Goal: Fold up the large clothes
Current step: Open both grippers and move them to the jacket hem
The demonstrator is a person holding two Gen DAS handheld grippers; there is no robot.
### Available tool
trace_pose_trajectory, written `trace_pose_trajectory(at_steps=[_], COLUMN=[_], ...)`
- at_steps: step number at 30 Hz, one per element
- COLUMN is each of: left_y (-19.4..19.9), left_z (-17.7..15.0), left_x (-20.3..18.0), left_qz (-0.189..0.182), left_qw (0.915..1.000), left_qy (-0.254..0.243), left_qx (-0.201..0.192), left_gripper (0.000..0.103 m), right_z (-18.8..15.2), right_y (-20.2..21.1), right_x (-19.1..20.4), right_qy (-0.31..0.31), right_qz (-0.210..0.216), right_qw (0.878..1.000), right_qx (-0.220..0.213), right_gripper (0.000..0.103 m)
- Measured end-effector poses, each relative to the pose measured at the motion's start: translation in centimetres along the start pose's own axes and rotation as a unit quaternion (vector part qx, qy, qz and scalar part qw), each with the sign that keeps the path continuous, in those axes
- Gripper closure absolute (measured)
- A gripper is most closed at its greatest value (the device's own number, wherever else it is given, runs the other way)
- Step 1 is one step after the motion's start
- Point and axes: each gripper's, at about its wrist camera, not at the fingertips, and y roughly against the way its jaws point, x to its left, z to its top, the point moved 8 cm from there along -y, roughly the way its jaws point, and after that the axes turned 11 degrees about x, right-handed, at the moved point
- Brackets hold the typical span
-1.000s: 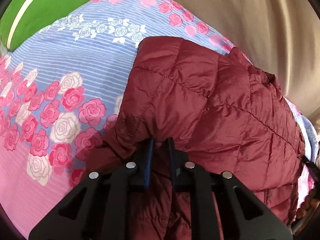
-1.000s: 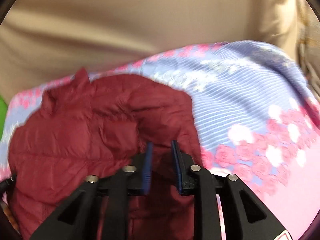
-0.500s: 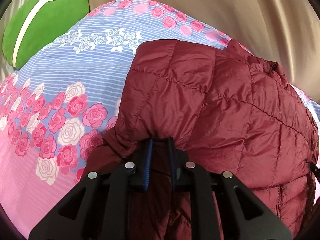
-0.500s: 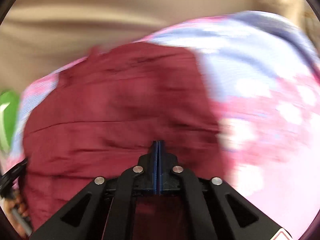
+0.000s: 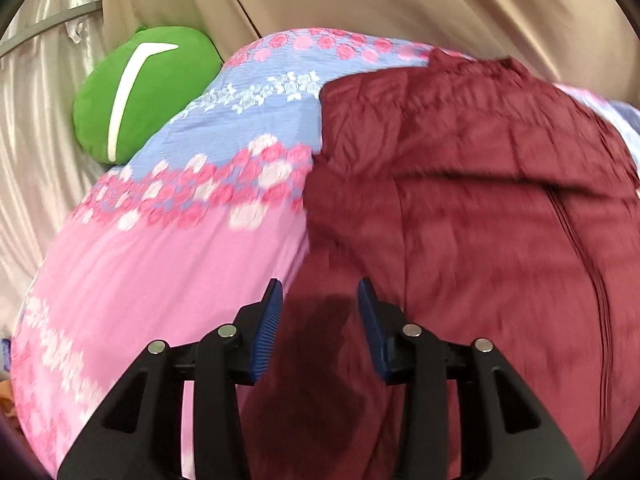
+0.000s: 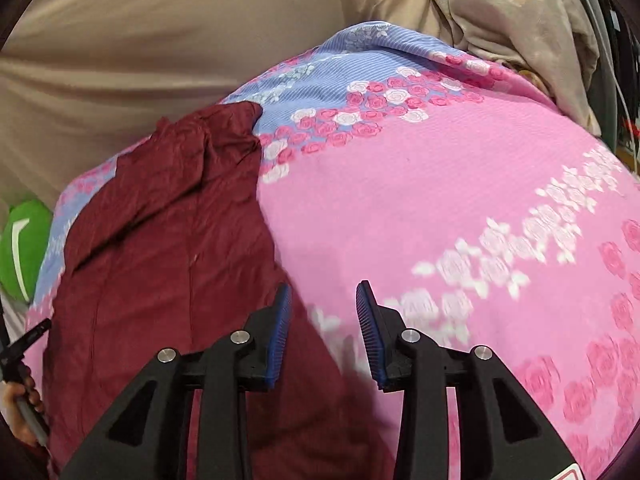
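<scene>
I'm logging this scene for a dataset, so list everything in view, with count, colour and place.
Puffer jacket: one, dark red, quilted, lying flat on the bedspread, zip showing.
Bedspread: one, pink with rose bands and a blue striped band, under the jacket.
Cushion: one, green with a white stripe, at the bedspread's far edge.
Curtain: beige cloth backdrop behind the bed.
Floral cloth: one, cream with a yellow print, bunched at the far right corner.
Left gripper: black, blue pads, jaws just opened, over the jacket's near edge, gripping nothing.
Right gripper: black, blue pads, jaws just opened, over the jacket's right edge, gripping nothing.
Hand: one, at the right wrist view's left edge.
</scene>
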Motion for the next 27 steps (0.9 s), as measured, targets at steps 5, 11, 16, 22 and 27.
trace_pose_trajectory(at_steps=[5, 11, 16, 22, 27], left_y=[1.8, 3.7, 4.6, 5.6, 6.1], left_z=[-4.6, -8.7, -11.7, -14.3, -15.5], left_x=[0.5, 1.8, 3.4, 5.9, 8.1], left_qz=[-0.011, -0.020, -0.042, -0.065, -0.103], left_qw=[0.9997, 0.9992, 0.9966, 0.9916, 0.9823], left_qy=[0.002, 0.011, 0.040, 0.084, 0.133], left_qx=[0.023, 0.034, 0.059, 0.074, 0.081], left_gripper=[0.063, 0.049, 0.037, 0.025, 0.021], right_z=[-2.9, -5.0, -6.9, -9.1, -9.9], right_y=[2.2, 3.8, 4.2, 4.4, 4.6], right_x=[1.1, 1.4, 0.4, -0.1, -0.5], right_qy=[0.025, 0.052, 0.043, 0.046, 0.047], right_qz=[0.000, -0.019, -0.012, -0.011, -0.007], right_qw=[1.000, 0.998, 0.999, 0.999, 0.999], right_qx=[-0.011, -0.020, -0.006, 0.008, 0.017], right_gripper=[0.054, 0.043, 0.039, 0.036, 0.035])
